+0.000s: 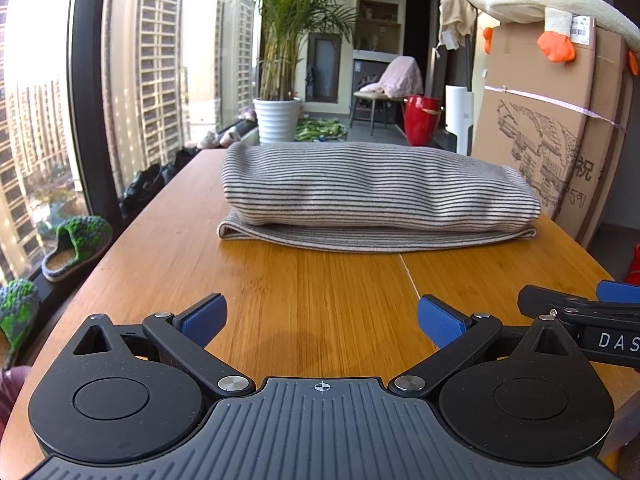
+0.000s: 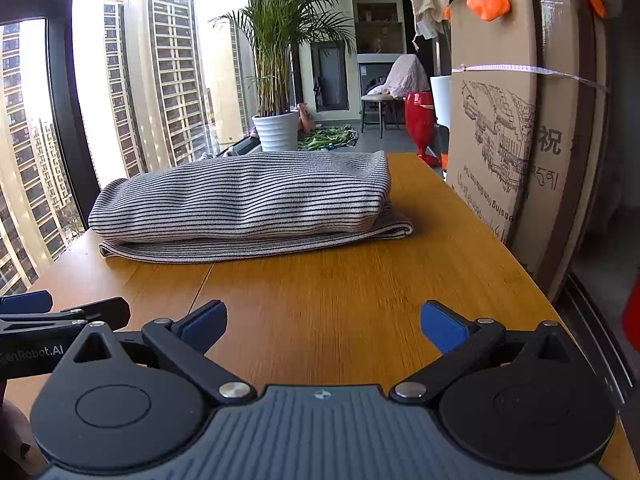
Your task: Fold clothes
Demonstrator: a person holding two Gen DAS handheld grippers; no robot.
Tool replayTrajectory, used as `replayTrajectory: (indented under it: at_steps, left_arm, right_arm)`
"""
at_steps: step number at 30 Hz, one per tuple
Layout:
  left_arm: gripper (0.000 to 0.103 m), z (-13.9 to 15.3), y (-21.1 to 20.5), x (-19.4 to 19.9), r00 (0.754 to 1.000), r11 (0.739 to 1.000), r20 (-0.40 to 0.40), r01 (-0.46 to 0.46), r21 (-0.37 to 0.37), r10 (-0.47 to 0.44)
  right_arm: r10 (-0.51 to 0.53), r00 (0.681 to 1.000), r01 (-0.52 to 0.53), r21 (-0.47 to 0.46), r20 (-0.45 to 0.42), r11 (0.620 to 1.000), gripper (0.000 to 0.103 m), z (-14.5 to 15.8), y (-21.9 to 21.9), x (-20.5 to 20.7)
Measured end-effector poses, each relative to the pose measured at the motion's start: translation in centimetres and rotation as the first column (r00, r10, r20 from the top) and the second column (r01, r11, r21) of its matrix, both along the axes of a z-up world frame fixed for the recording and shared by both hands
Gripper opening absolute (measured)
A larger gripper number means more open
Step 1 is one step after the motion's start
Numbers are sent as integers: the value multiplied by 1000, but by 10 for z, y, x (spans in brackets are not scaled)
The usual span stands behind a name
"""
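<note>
Both my left gripper [image 1: 322, 316] and right gripper [image 2: 324, 322] gape empty above the wooden worktop [image 1: 320, 272], well short of the folded grey striped garment [image 1: 372, 196].

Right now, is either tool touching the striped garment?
Apart. In both wrist views a stretch of bare wooden table lies between the open left tool or right tool and the folded striped garment.

The left gripper [image 1: 322, 318] is matte black plastic with blue rubber pads [image 1: 440, 322], silver pivot screws, round side discs and a ribbed grey centre plate bearing a small crosshair mark. The right gripper [image 2: 324, 324] looks identical, its neighbour's side lettered "GenRobot.AI".
</note>
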State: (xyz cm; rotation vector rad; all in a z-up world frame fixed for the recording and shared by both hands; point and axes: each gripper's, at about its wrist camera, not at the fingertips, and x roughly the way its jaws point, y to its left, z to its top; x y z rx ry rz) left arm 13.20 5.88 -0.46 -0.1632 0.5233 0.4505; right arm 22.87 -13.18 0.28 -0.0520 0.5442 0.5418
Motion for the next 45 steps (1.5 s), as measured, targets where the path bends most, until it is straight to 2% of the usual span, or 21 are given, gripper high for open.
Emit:
replayTrajectory:
  at_steps: [13,45]
  left_arm:
    - [103,0,-3,0,1000,1000,3,-4,26,4]
    - [103,0,1,1,1000,1000,1,-13,0,13]
  right_arm:
    - [-6,1000,6,11,-17,1000,103,-1,-1,1]
    - [-10,1000,11,27,-23,1000,103,-1,-5,4]
